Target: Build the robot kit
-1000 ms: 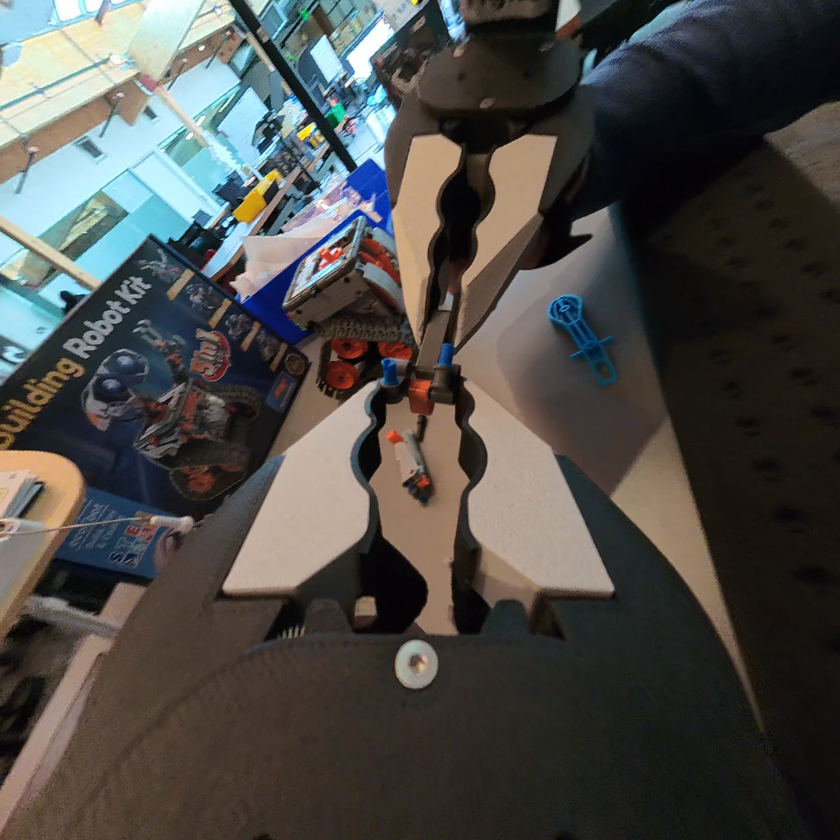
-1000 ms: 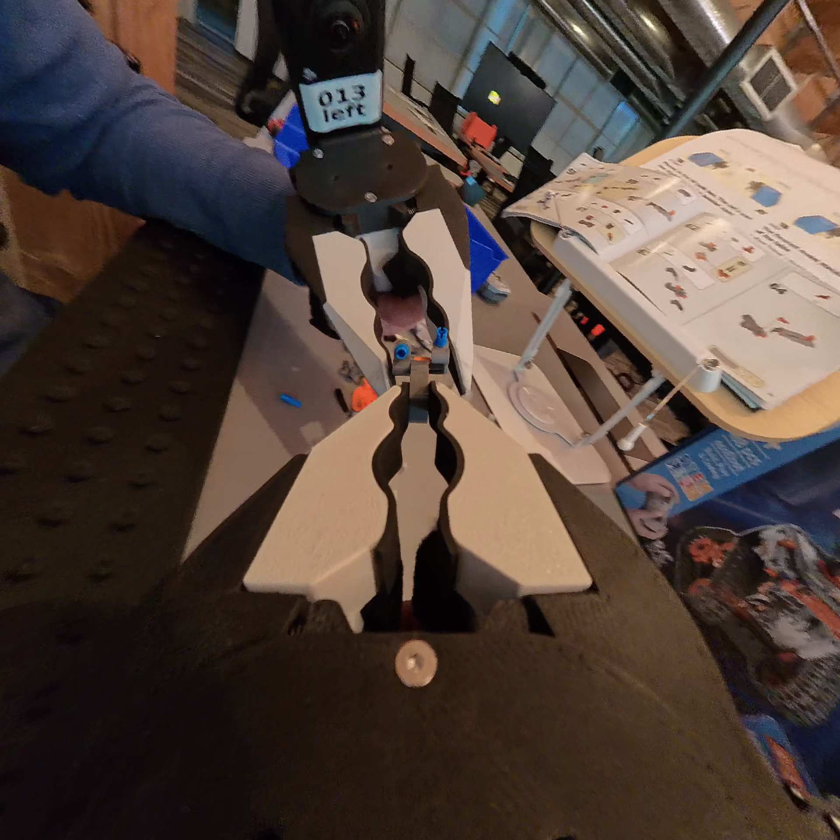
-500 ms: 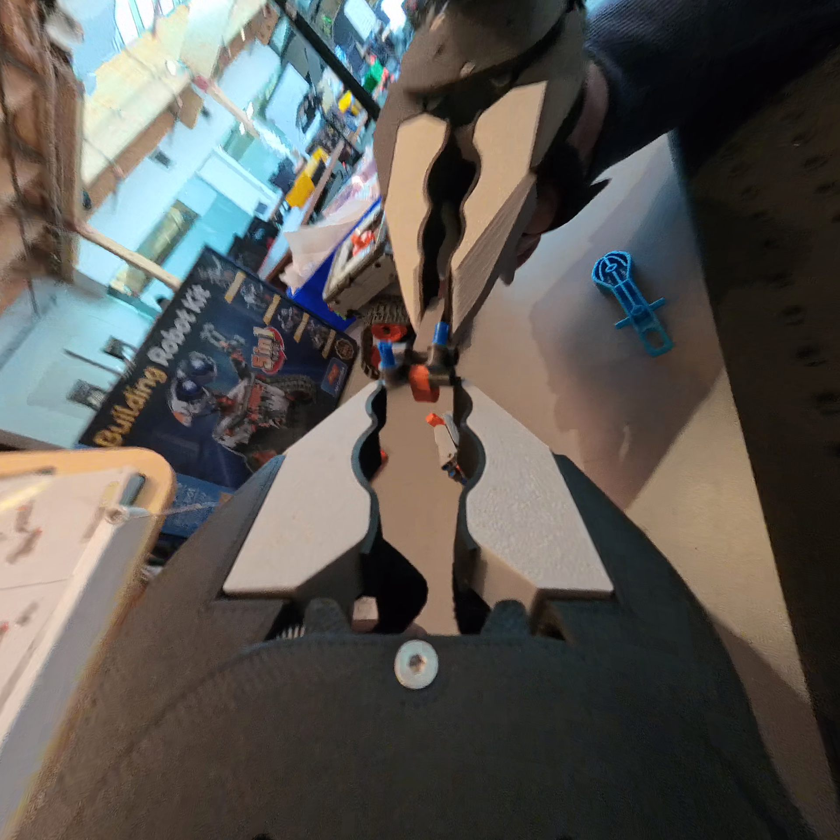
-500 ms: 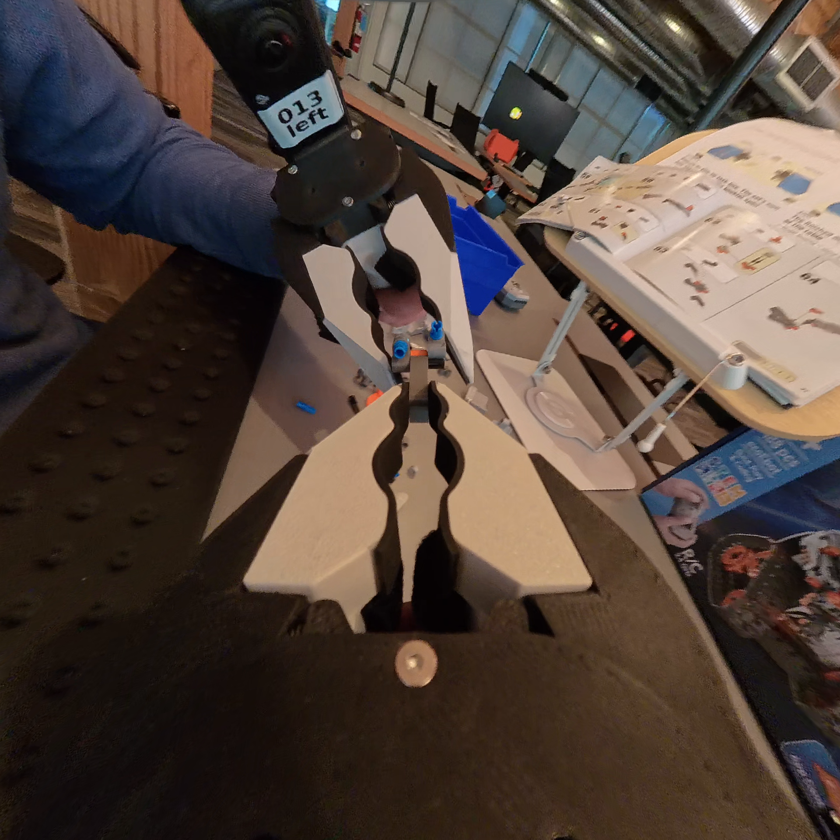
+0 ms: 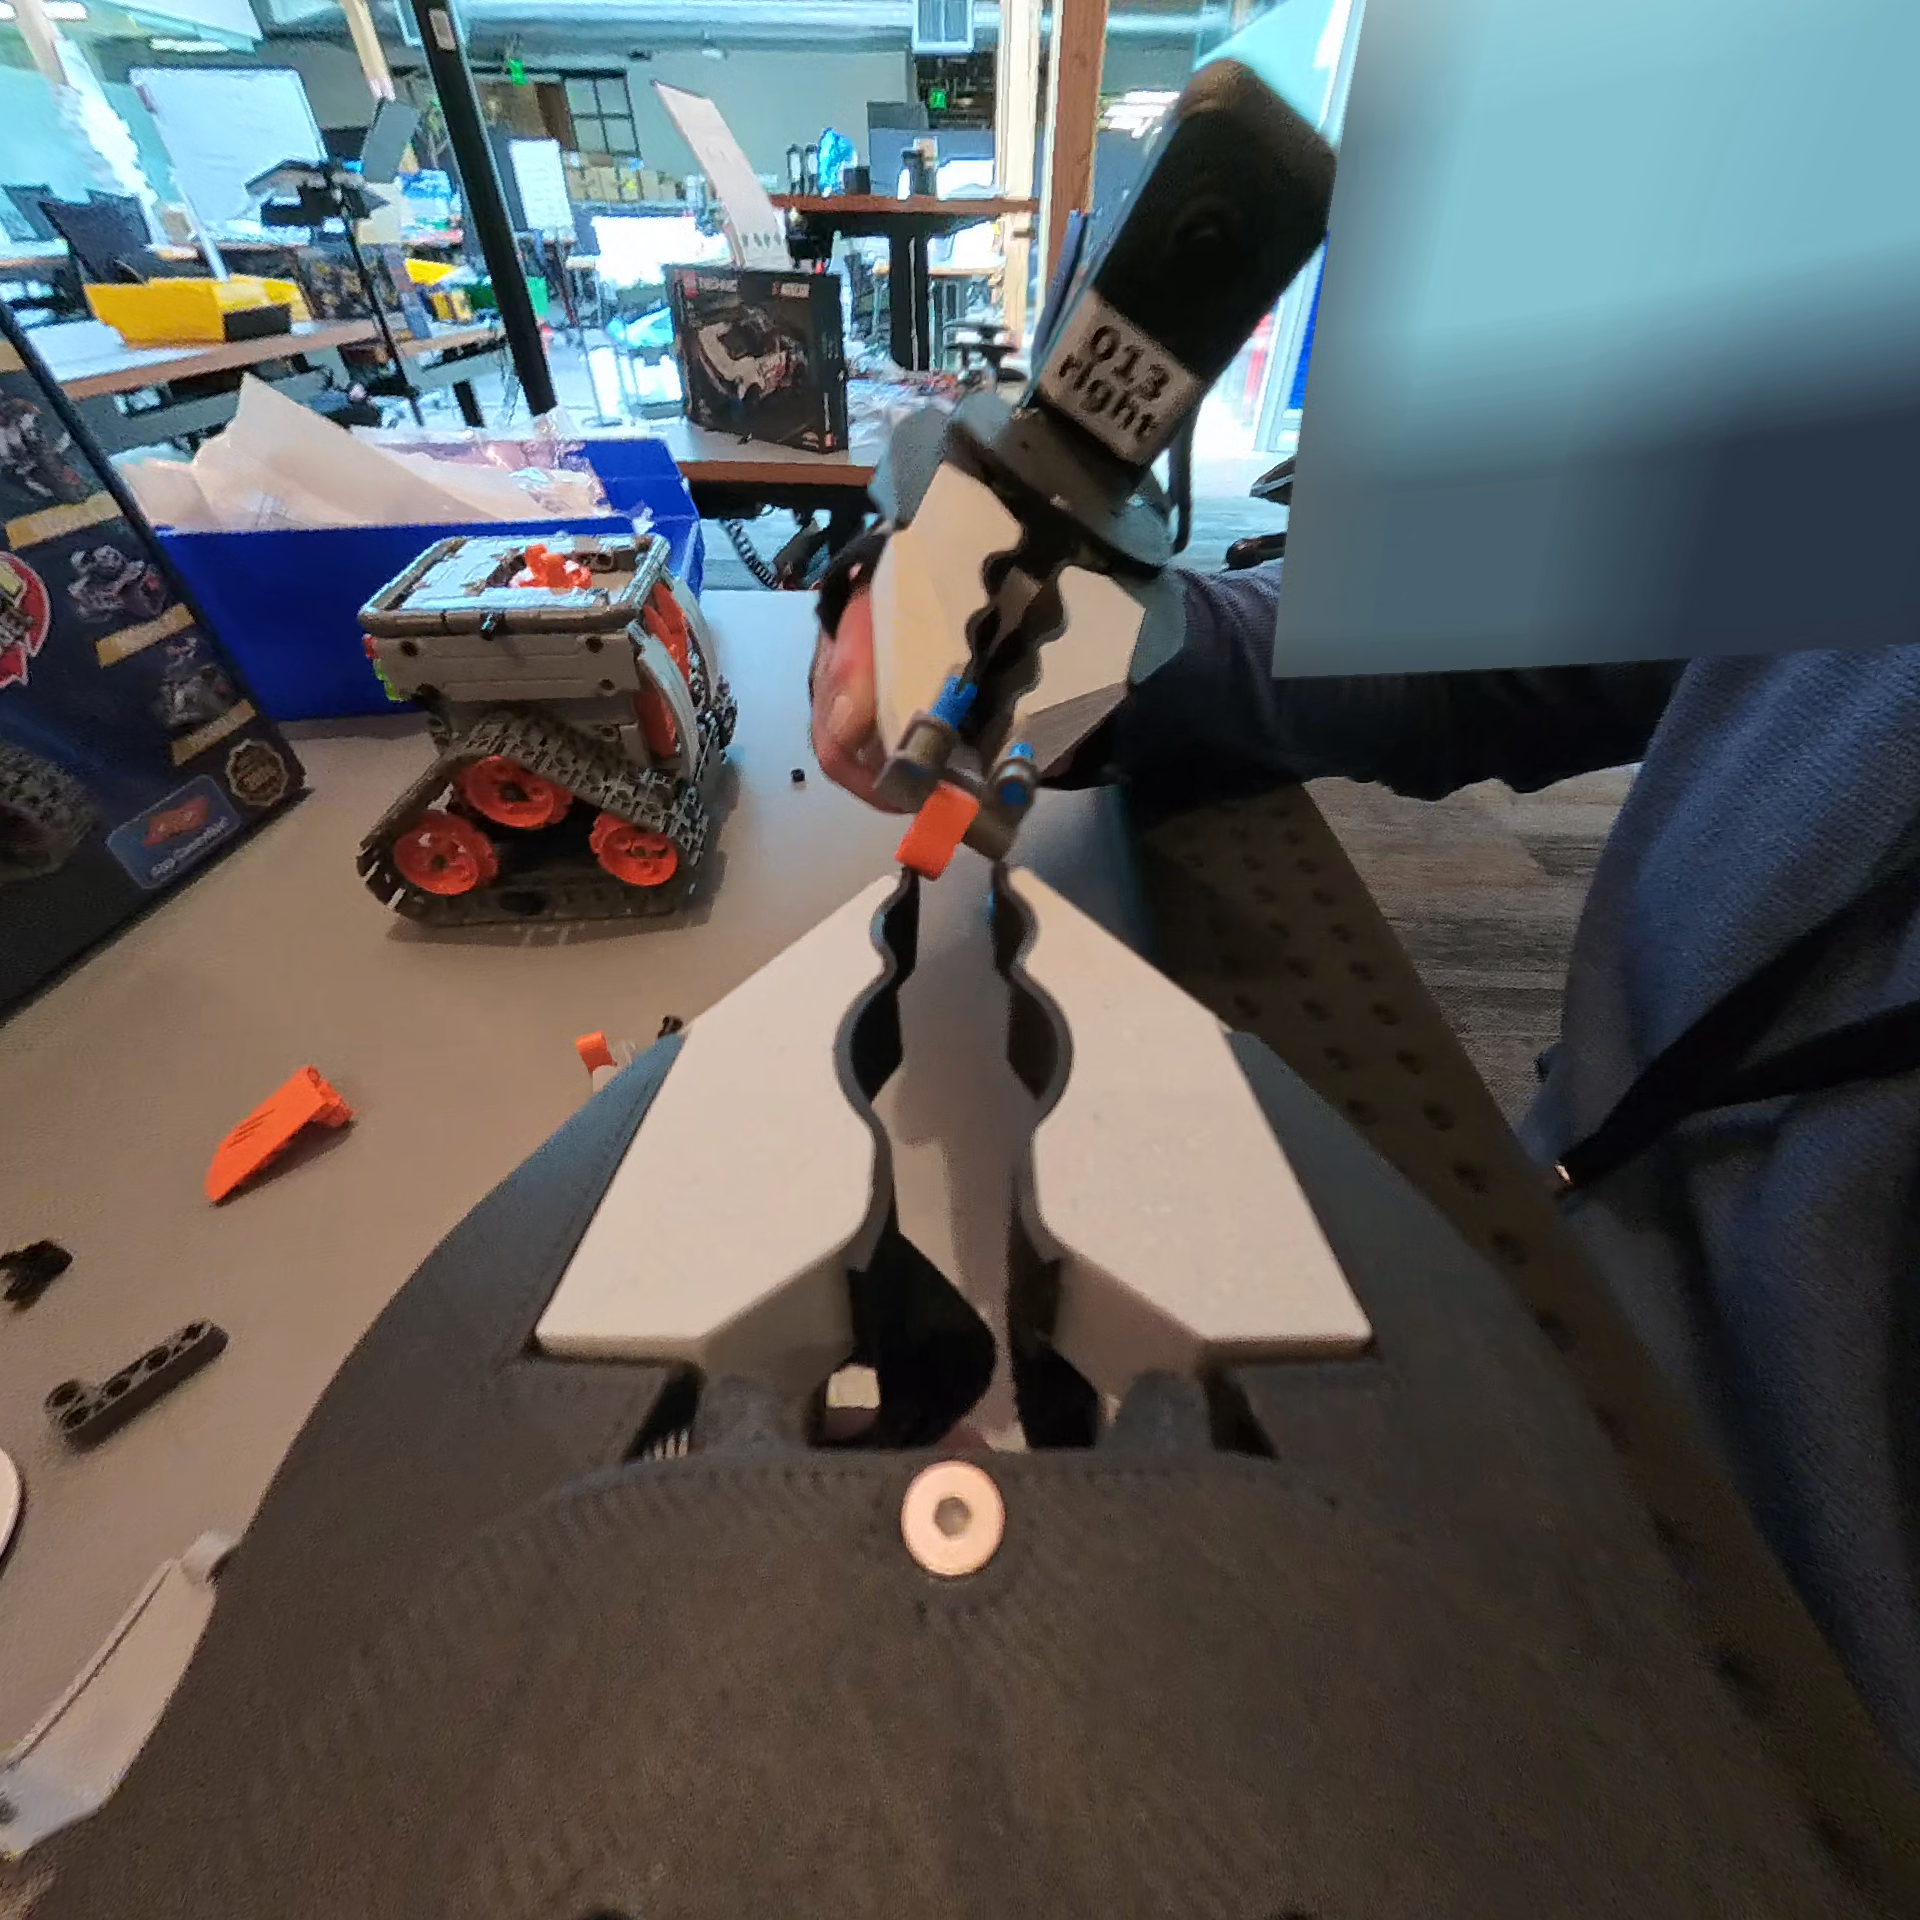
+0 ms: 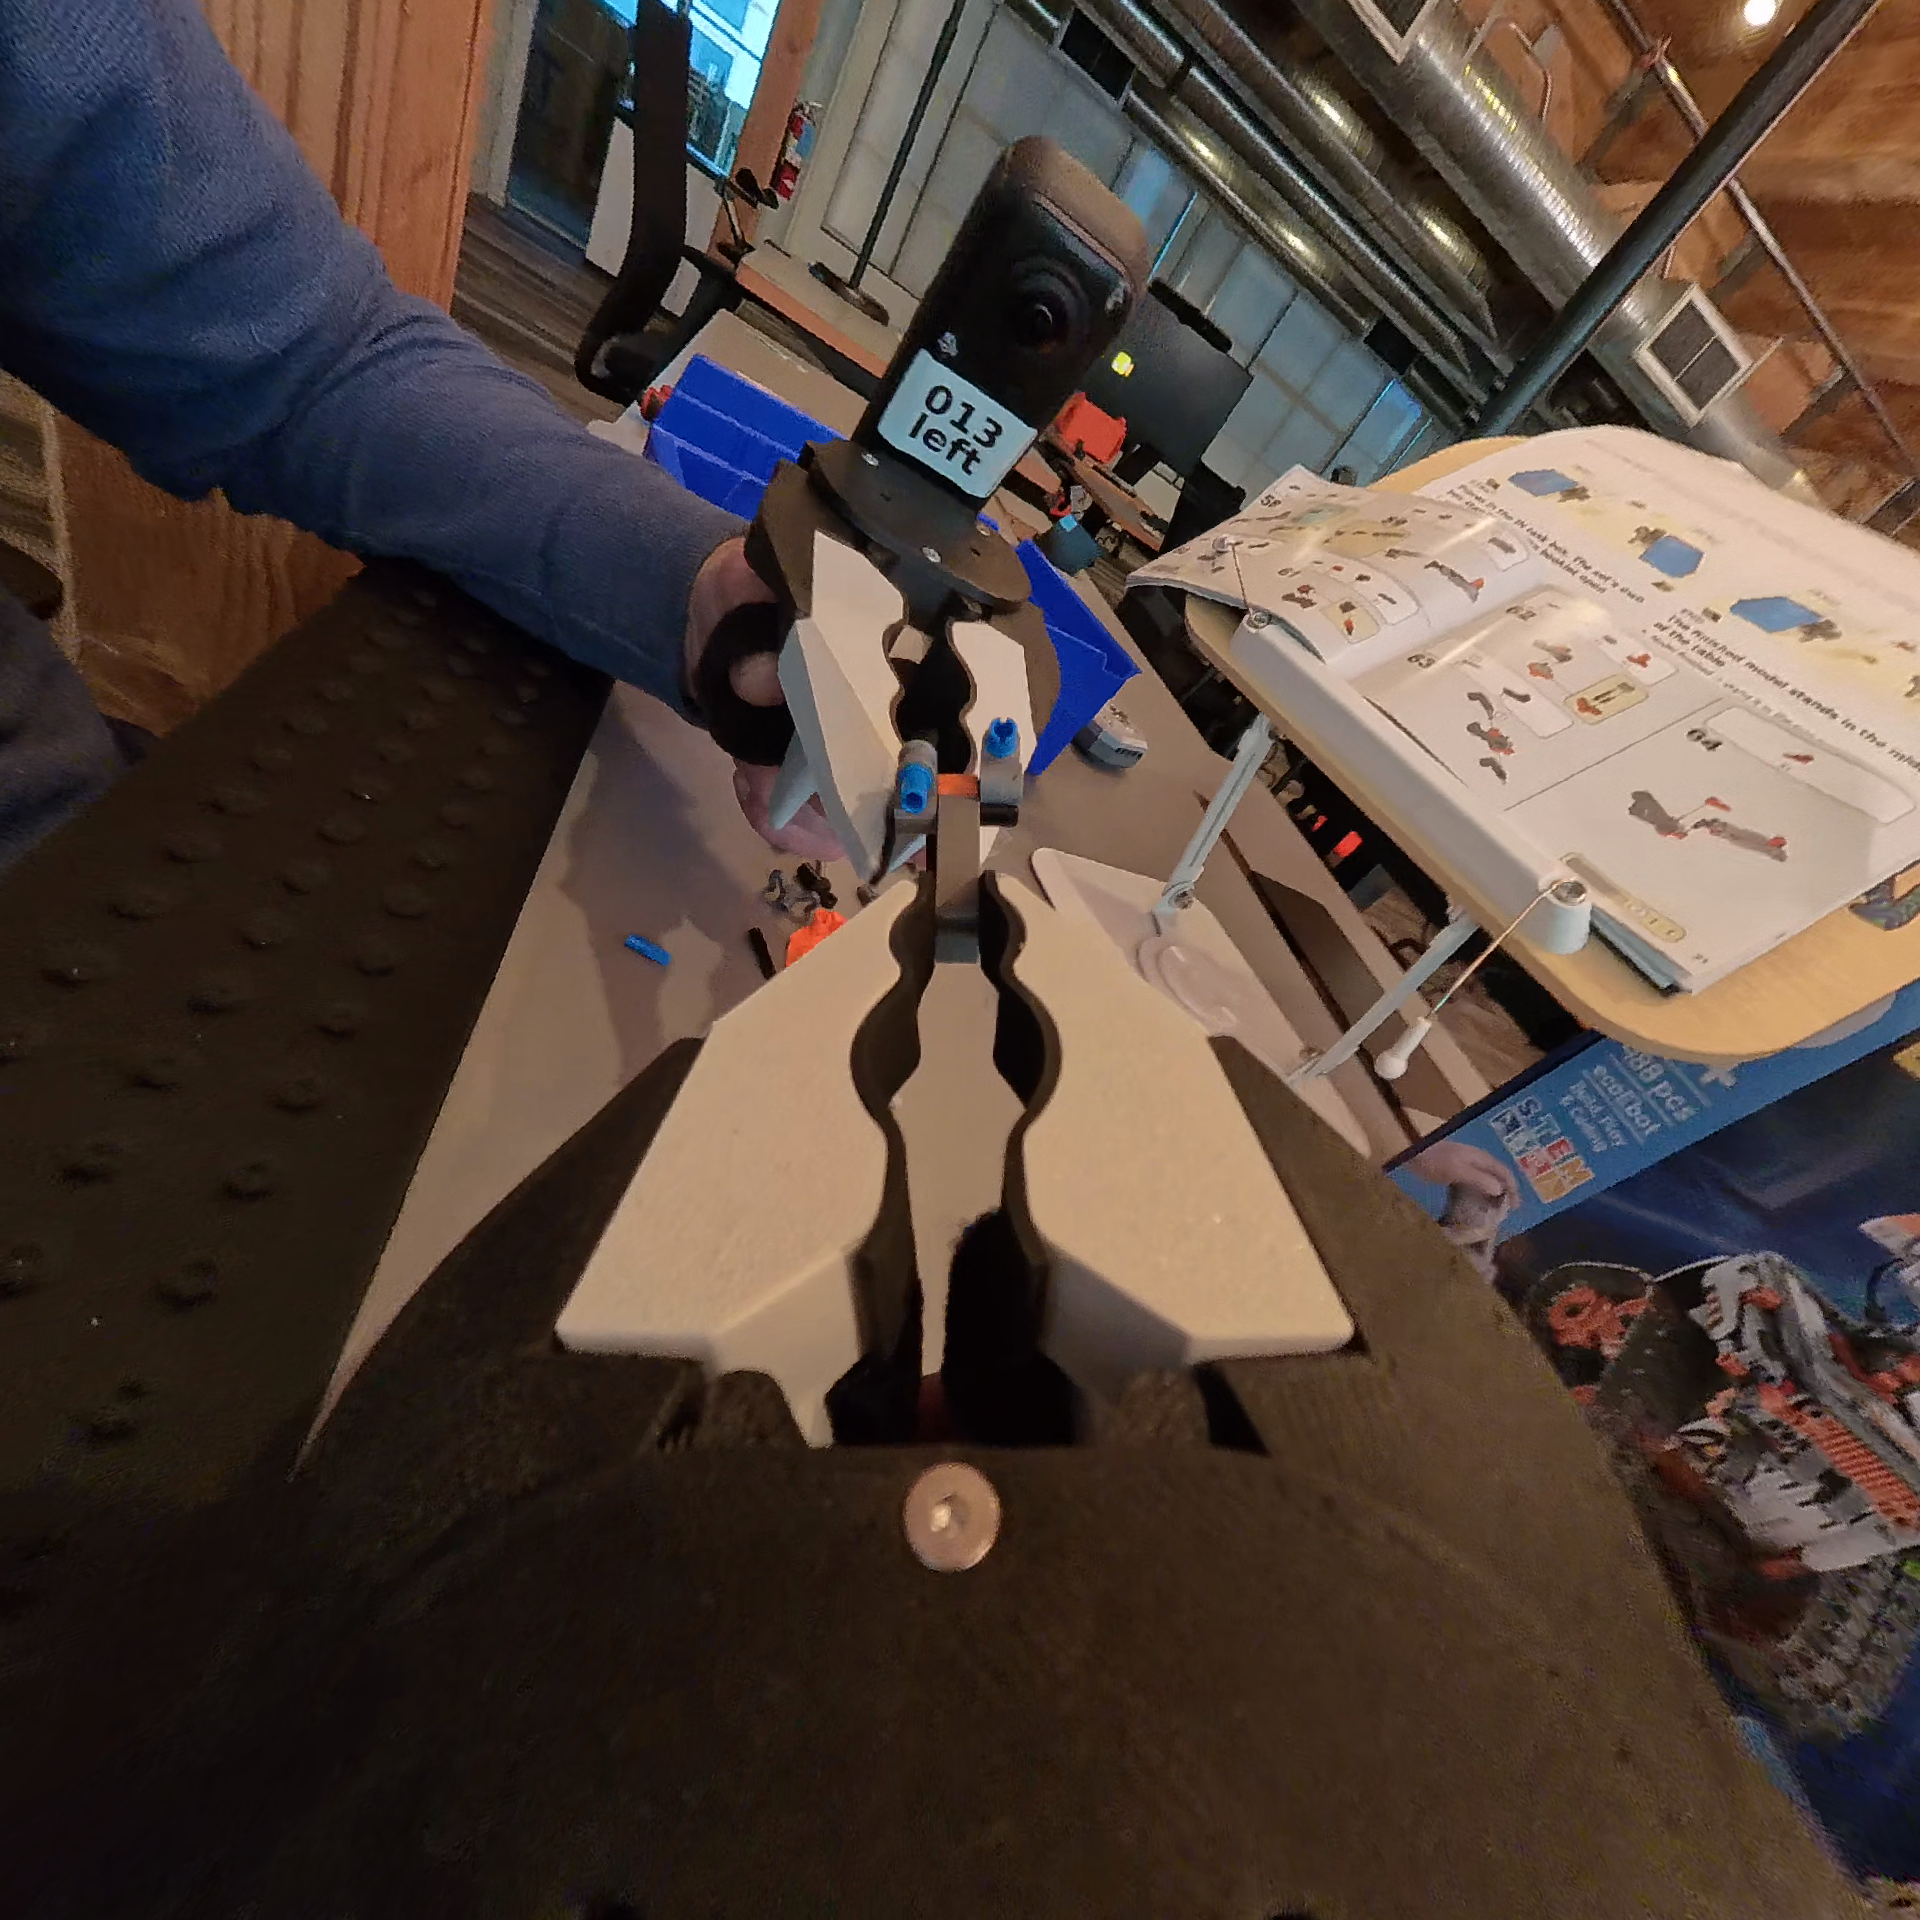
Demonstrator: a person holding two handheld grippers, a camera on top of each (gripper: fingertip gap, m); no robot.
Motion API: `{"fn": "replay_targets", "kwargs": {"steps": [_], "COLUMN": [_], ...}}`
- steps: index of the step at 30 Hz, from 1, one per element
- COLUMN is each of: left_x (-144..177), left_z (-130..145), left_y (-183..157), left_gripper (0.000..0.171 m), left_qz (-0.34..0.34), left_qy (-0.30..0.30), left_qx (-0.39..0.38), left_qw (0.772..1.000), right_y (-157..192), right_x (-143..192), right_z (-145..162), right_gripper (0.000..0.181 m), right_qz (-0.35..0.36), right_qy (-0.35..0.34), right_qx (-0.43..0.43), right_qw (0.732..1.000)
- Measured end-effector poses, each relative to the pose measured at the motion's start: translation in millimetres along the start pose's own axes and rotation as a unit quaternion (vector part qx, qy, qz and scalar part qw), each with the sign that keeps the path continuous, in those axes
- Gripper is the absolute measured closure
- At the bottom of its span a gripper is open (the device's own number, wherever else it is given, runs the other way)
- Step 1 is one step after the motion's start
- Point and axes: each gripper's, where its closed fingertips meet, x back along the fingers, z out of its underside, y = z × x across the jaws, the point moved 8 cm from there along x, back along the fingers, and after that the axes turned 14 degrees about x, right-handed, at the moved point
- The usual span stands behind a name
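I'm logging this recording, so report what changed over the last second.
The left gripper narrowed its jaws and drew back; the small grey, blue and orange assembly, earlier between its tips, now sits just beyond them. Both grippers tilted more level. The right gripper stays shut on the assembly's grey beam; the tracked model has not moved.

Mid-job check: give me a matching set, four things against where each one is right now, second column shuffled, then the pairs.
Things:
1. tracked model
2. orange wedge
3. instruction booklet
4. small grey assembly

Places:
A. clamped in the right gripper
B. open on a tilted stand
C. lying loose on the table
D. standing on the table in front of the blue bin

Pairs: 1-D, 2-C, 3-B, 4-A
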Motion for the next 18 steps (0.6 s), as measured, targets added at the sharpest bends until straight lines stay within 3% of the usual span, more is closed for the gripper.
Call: {"fn": "replay_targets", "kwargs": {"steps": [1, 3, 12, 16, 18], "left_x": [1, 3, 2, 4, 7], "left_z": [-2, -5, -9, -12, -16], "left_y": [-3, -6, -10, -6, -1], "left_gripper": [0.151, 0.151, 0.148, 0.149, 0.141], "left_qz": [0.014, 0.009, -0.081, -0.105, -0.124], "left_qy": [-0.008, -0.023, -0.039, -0.058, -0.08], "left_qx": [-0.002, -0.017, -0.11, -0.096, -0.078], "left_qw": [1.0, 1.0, 0.99, 0.988, 0.986], "right_y": [-1, -2, -12, -14, -15], "right_x": [0, -1, -4, -6, -8], "right_z": [2, 5, 14, 16, 17], "right_gripper": [0.175, 0.175, 0.176, 0.176, 0.176], "right_qz": [0.0, -0.007, -0.035, -0.031, -0.03], "right_qy": [-0.003, -0.001, -0.05, -0.062, -0.064], "right_qx": [-0.013, -0.037, -0.19, -0.219, -0.225], "right_qw": [1.0, 0.999, 0.98, 0.973, 0.972]}}
